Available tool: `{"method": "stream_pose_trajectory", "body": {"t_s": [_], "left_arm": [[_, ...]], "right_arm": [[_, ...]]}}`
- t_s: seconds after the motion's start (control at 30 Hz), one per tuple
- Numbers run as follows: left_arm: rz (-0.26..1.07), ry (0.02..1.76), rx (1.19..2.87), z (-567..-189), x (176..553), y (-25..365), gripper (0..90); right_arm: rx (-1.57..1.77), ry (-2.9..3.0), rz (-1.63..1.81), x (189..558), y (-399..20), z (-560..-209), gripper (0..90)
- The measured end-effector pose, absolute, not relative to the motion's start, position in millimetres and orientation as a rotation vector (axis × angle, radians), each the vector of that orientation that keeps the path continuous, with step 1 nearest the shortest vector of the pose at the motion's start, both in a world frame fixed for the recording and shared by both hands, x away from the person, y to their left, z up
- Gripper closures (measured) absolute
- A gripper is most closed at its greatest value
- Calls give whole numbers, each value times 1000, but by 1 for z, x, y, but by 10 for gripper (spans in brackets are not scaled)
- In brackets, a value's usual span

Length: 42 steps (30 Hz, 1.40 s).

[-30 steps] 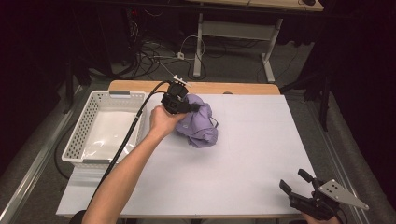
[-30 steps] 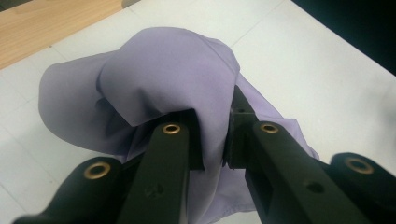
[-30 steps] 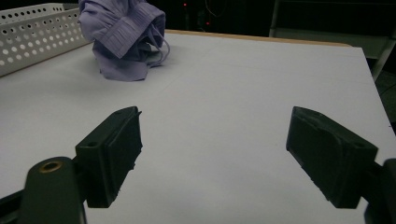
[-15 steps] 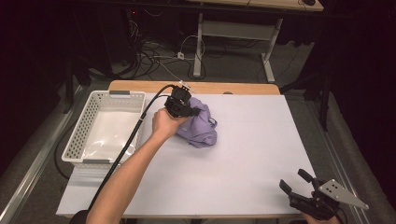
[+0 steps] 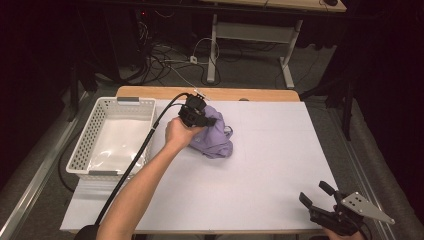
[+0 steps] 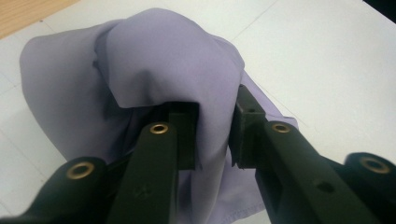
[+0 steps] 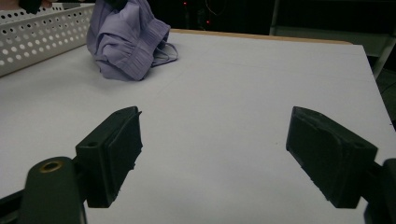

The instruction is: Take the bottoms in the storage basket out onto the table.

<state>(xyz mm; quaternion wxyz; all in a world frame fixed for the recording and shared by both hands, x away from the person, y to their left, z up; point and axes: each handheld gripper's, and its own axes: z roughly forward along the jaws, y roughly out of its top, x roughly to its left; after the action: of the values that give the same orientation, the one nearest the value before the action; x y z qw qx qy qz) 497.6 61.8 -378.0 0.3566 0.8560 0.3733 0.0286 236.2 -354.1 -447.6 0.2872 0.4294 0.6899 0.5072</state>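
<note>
A crumpled lilac cloth lies near the back middle of the white table. My left gripper is at the cloth's left top, held by a hand reaching in from the bottom. In the left gripper view my left gripper is shut on a raised fold of the lilac cloth, which drapes over the jaws. My right gripper rests near the table's front right corner, open and empty. In the right gripper view my right gripper has its jaws wide apart, with the cloth far off.
A white perforated basket stands empty at the table's left side, next to the cloth; its wall also appears in the right gripper view. A wooden strip runs along the table's back edge. Cables and desk legs lie on the floor behind.
The left gripper has lifted the cloth slightly and drawn it left, toward the basket. The right gripper has not moved.
</note>
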Motion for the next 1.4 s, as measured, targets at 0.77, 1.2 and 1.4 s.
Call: {"method": "stream_pose_trajectory", "body": {"t_s": [0.77, 1.2, 1.4], "left_arm": [[108, 983, 2173, -357, 484, 85, 495], [145, 964, 2151, -346, 475, 92, 445], [139, 970, 2124, -344, 472, 99, 445]], "right_arm": [[1147, 1850, 1352, 237, -354, -448, 191], [1146, 1849, 1351, 237, -354, -448, 192], [1148, 1847, 1353, 237, -354, -448, 192]]}}
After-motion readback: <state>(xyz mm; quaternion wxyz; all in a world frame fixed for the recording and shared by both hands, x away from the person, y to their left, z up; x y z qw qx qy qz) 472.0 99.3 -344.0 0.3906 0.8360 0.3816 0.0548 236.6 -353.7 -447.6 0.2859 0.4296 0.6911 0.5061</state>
